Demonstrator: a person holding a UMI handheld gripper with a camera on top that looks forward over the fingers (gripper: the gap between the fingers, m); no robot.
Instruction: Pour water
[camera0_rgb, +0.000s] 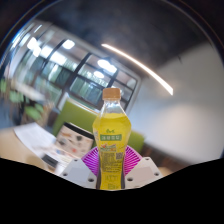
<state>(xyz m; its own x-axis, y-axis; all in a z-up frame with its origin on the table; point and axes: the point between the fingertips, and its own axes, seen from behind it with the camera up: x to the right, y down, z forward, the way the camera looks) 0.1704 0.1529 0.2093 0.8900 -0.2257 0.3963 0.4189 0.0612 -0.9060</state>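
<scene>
Off to the left, a white desk (35, 140) is sitting well beyond the claw, with office windows (70, 70) glowing behind it. In the middle, the claw (112, 162) is gripping a yellow drink bottle (112, 140) with an orange cap, its magenta pads (93, 158) pressing both sides of the lower body and holding it upright. To the right, a pale wall (175, 110) is filling the background.
</scene>
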